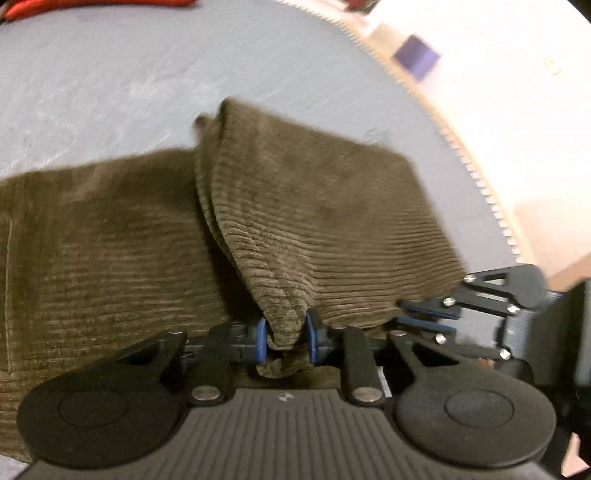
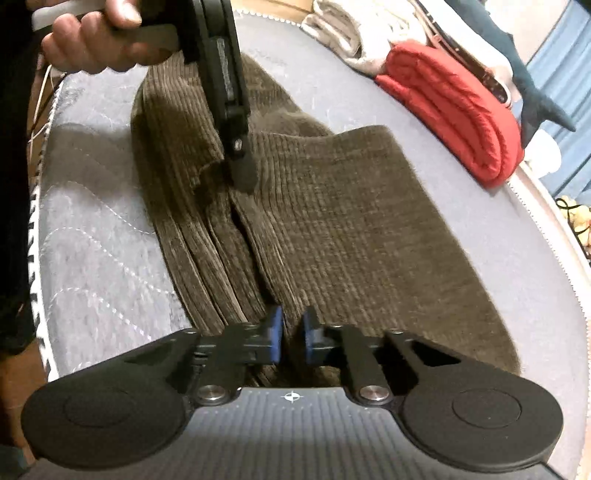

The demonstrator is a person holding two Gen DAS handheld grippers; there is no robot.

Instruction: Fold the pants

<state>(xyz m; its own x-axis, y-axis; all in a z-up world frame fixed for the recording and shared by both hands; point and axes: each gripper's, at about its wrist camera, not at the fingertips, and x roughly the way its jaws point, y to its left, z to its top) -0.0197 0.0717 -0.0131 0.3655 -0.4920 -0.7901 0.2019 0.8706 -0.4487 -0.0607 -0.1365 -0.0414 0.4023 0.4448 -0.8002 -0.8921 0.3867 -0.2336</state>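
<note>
Olive-brown corduroy pants [image 1: 110, 240] lie on a grey-blue quilted mattress [image 1: 110, 74]. My left gripper [image 1: 286, 338] is shut on a bunched edge of the pants, lifting a folded flap [image 1: 314, 206] above the flat part. My right gripper [image 2: 293, 334] is shut on the same edge of the pants [image 2: 351, 229] at the near end; its blue pads pinch the layered cloth. The right gripper also shows at the right of the left wrist view [image 1: 424, 314]. The left gripper shows in the right wrist view [image 2: 240, 166], held by a hand [image 2: 96, 40], gripping the cloth farther along.
A folded red garment [image 2: 454, 107] lies at the mattress's far right side, with white and dark clothes [image 2: 351, 26] behind it. The mattress edge [image 1: 443, 125] with piping runs along the right in the left wrist view, floor beyond it.
</note>
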